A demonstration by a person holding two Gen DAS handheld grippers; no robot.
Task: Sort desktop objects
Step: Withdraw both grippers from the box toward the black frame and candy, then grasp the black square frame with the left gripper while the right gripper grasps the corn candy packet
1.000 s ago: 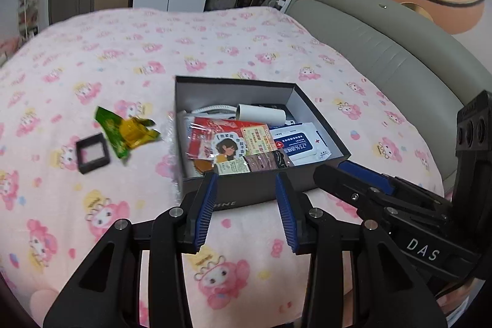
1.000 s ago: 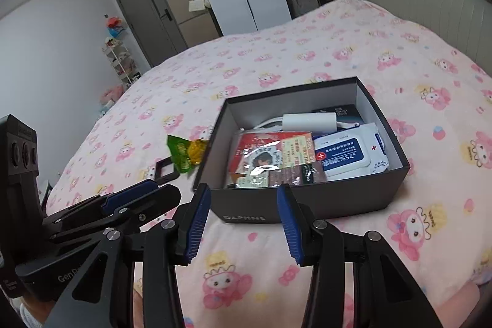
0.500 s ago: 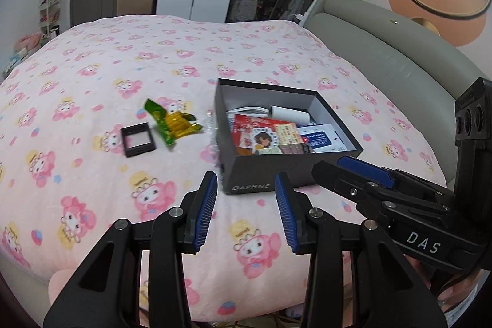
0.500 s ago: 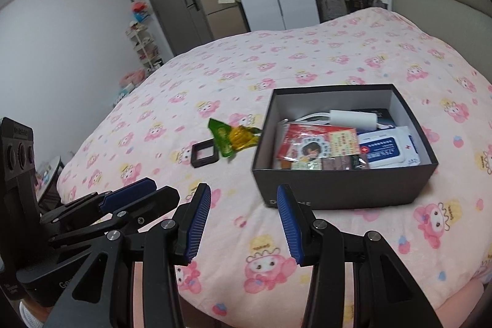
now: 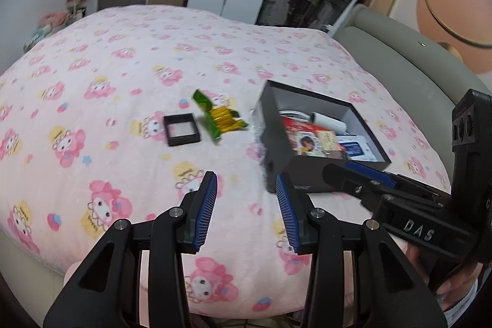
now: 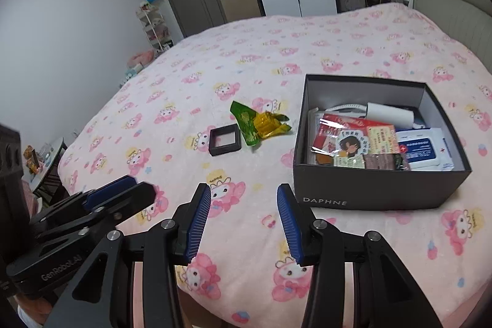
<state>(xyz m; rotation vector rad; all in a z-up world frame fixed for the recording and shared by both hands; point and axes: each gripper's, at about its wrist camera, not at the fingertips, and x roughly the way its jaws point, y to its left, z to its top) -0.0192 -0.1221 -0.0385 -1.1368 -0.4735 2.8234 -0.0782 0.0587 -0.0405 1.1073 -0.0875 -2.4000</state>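
Bedroom, pink cartoon-print bedspread (image 6: 246,57) filling most of both views, grey door and white wardrobe at the upper part of the frame. Dark grey box (image 6: 369,189) at right of centre in the right wrist view, already holding a red snack packet (image 6: 341,128), a white roll (image 6: 390,114) and a blue-and-white wipes pack (image 6: 424,146). Still loose on the spread, just left of the box: green-and-yellow wrapper (image 6: 261,125) and, beside it but apart, small black square frame (image 6: 224,139).

Left gripper (image 5: 246,199) at lower centre of its own view, jaws apart, nothing between them, hanging above bare bedspread short of the frame. Right gripper (image 6: 244,211) likewise parted and empty, near the box's front left corner.

Likely step in hand — lining up on one of the two loose pieces. To do it well: pick one target per gripper to avoid crossing. For the frame, straddle two opposite sides rather than a corner. For the wrapper, pinch the bunched yellow middle — thin film slips at the edges. Soft bedding gives, so press down gently before closing. Carry clear over the box wall, release low over a free spot.
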